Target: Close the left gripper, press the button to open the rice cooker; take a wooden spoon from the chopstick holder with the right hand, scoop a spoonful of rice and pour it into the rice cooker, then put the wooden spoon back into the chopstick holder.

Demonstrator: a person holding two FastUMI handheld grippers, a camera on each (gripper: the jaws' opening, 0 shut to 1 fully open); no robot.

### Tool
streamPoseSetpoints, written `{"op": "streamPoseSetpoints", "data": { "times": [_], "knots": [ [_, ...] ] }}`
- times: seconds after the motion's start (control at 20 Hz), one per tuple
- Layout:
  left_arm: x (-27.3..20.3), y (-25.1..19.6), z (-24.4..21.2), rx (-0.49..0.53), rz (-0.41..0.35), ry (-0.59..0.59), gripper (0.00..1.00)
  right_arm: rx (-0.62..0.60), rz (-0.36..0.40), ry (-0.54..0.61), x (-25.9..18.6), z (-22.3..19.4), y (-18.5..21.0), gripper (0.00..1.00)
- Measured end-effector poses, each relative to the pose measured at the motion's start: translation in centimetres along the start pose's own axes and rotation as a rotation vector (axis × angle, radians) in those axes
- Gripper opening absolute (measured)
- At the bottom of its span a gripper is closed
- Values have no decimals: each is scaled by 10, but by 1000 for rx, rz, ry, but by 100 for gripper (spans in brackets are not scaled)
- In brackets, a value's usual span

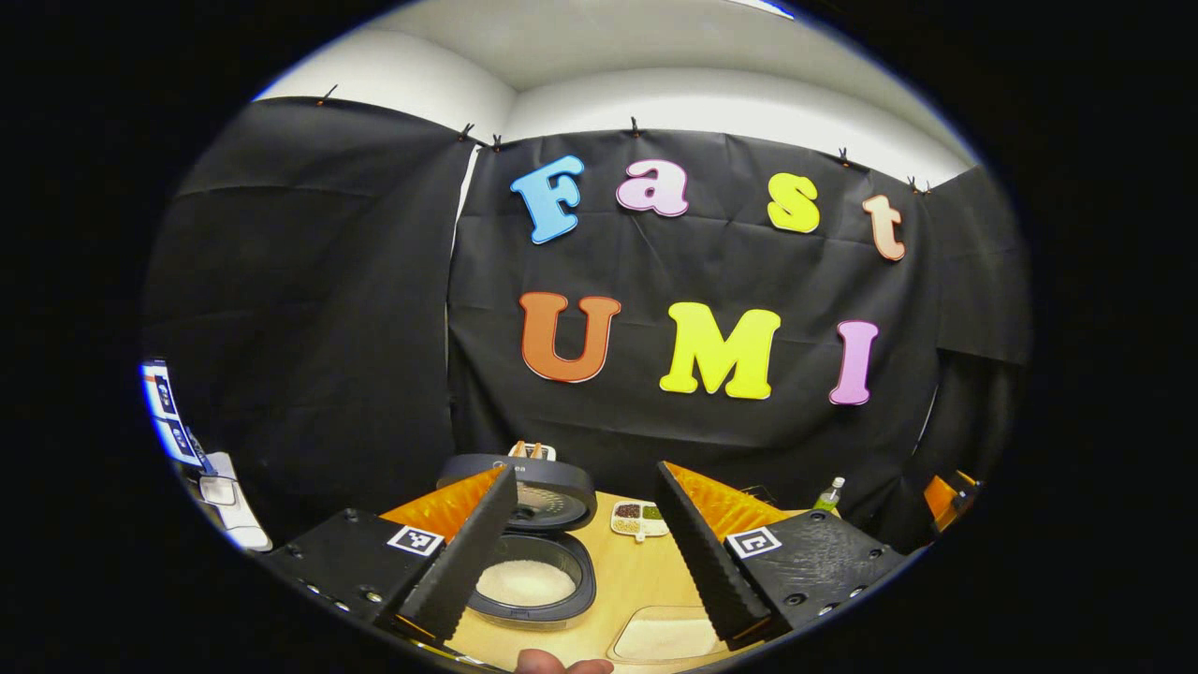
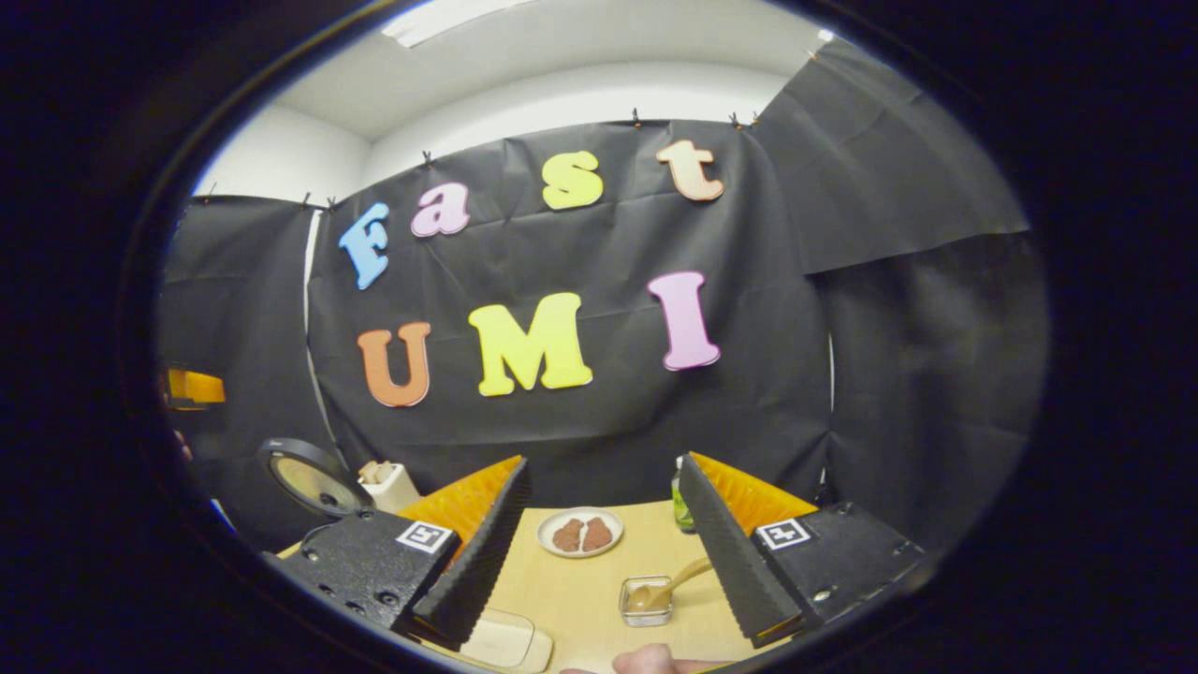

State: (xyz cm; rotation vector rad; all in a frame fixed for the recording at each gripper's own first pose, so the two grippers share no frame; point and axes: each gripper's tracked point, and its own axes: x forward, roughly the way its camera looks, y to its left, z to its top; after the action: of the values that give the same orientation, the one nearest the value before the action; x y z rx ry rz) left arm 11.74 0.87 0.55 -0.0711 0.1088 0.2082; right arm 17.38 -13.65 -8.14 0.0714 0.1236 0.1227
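Your left tool [image 1: 588, 562] stands apart over the open black rice cooker [image 1: 533, 580]; your right tool [image 2: 599, 562], also apart, partly hides the wooden spoon [image 2: 669, 582] in its small glass dish [image 2: 646, 601] on the table [image 2: 580, 580].

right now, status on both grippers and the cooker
Left gripper open, empty, above the table. Right gripper open, empty. Rice cooker lid up, rice inside. Wooden spoon rests in a small clear container. Nothing in the way.

I log a pale wood-toned table [image 1: 636, 571]. Rice cooker [image 1: 532, 562]: black rim and lid, white rice [image 1: 524, 582] inside. White plate [image 2: 580, 533] with brown pieces. Bottle [image 1: 829, 494]: green, white cap. Clear dish [image 2: 646, 600], tan contents, tan spoon [image 2: 676, 580]. Black-and-white square markers on both gripper bodies.
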Motion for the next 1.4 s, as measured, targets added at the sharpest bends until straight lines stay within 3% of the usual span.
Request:
{"op": "streamPoseSetpoints", "data": {
  "times": [0.25,0.5,0.95,1.15,1.4],
  "knots": [
    [47,20,8,39,41,29,95,-21,-4,0,13,-1,-26,100],
    [102,39,7,68,31,73,95,-25,3,2,19,0,-22,99],
    [183,89,-23,52,37,236,95,-72,-91,21,17,-8,-37,100],
    [203,98,-52,54,22,343,95,-90,-113,13,15,-4,-38,99],
    [199,96,-82,-16,15,459,96,-68,-91,30,14,-10,-29,100]
  ]
}}
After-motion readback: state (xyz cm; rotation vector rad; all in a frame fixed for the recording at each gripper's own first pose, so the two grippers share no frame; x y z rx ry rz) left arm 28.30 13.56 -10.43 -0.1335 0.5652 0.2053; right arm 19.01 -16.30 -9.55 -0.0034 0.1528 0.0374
